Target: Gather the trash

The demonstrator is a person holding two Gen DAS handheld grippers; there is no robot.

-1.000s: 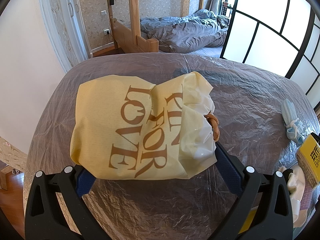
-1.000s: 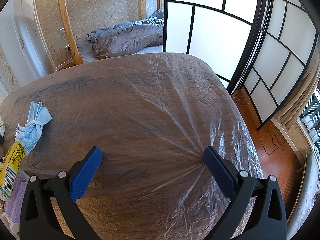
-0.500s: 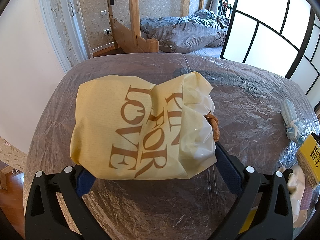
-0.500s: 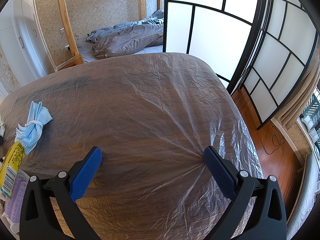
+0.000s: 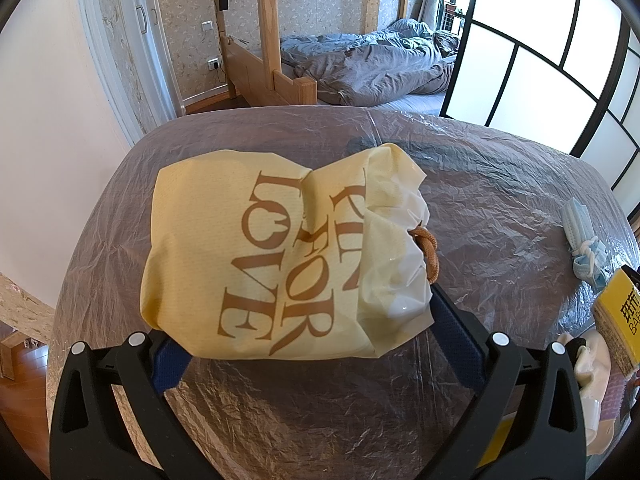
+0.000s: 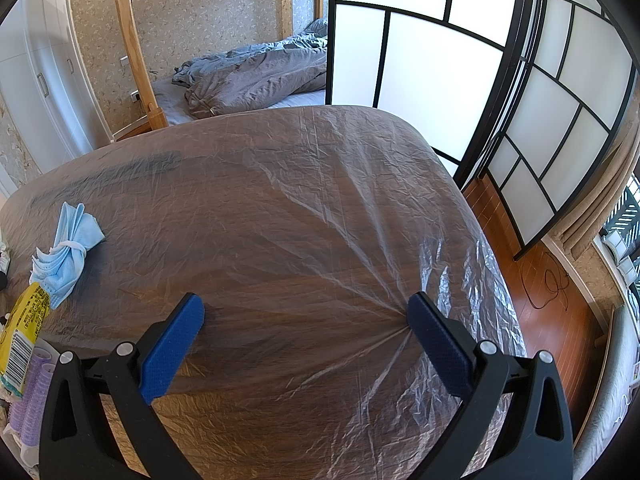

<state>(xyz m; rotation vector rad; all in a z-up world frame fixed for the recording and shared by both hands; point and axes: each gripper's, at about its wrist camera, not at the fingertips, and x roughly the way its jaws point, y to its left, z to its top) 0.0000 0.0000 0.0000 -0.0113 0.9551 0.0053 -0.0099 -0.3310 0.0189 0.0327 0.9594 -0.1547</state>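
2 claws are mine, and both stand spread. My left gripper [image 5: 308, 344] straddles the near edge of the pale yellow drawstring bag printed with brown letters [image 5: 276, 256], which lies on its side in the middle of the wooden table under a crinkled clear plastic sheet [image 5: 500, 200]; its blue pads flank the bag without squeezing it. My right gripper [image 6: 304, 328] hovers over bare sheet to the right of that bag, pinching nothing.

I judge the step in hand to be taking hold of the bag so trash can go in. To do it well, I would close on the gathered white mouth by the brown cord loop [image 5: 428, 252], not the slack body, and lift a little so the sheet does not drag along with it. The film looks clingy and already puckers near my right pad.

Only the left view shows the bag and its cord. The right view gives a better look at the bundled blue face masks tied with a white strap [image 6: 66, 248], right of the bag, plus a yellow printed packet [image 6: 24, 332] and lilac ribbed rollers [image 6: 30, 396] nearer me, and the floor beyond the table's right edge.
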